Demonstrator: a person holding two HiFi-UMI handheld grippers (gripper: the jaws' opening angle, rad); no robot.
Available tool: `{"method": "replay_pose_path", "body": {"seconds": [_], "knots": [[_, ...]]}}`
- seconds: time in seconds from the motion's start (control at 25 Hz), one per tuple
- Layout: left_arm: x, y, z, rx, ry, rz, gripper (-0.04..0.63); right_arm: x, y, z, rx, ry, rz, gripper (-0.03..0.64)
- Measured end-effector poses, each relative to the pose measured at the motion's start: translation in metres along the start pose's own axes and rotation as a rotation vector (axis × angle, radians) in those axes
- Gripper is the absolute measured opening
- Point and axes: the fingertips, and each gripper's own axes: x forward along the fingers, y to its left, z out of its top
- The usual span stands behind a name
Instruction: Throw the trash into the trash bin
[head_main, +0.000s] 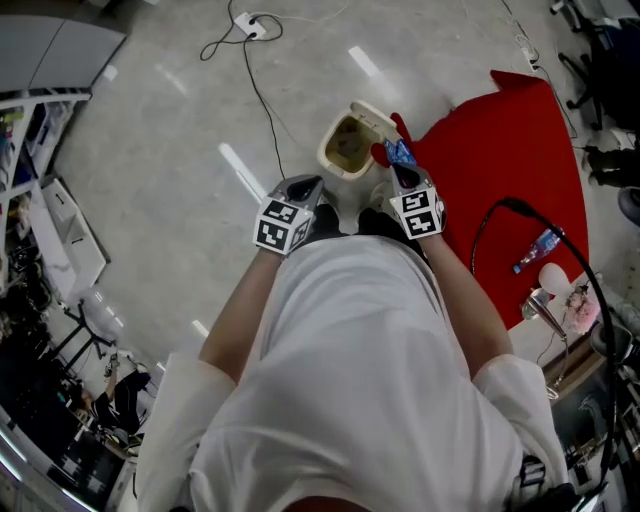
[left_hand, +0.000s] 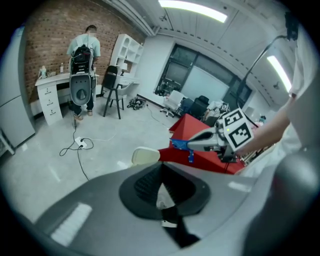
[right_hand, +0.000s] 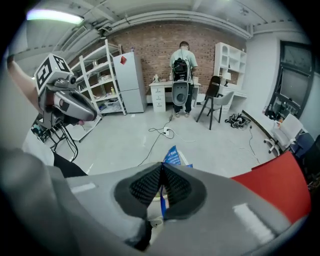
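A cream trash bin (head_main: 327, 152) stands on the floor right in front of the person, its lid (head_main: 373, 115) tipped open. My right gripper (head_main: 398, 166) is shut on a blue wrapper (head_main: 400, 152), held at the bin's right rim. In the right gripper view the blue wrapper (right_hand: 174, 156) sticks out past the closed right gripper (right_hand: 162, 172). My left gripper (head_main: 305, 186) hovers at the bin's left side, its jaws together with nothing between them. The left gripper view shows the bin lid (left_hand: 145, 156) just past the left gripper (left_hand: 160, 170), and the right gripper (left_hand: 192, 145) with the wrapper (left_hand: 179, 145).
A red sheet (head_main: 510, 170) covers the floor right of the bin, with a plastic bottle (head_main: 537, 248) at its edge. A black cable and power strip (head_main: 250, 25) lie beyond the bin. Another person (right_hand: 181, 75) stands at a far desk beside shelves (right_hand: 100, 80).
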Motion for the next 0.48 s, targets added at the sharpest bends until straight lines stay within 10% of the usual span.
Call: {"method": "replay_pose_path", "body": {"seconds": [0.48], "knots": [[0.012,0.041,-0.021,0.009,0.01,0.029,0.005,0.058,0.04,0.015,0.095,-0.015,0.203,0.002]]}}
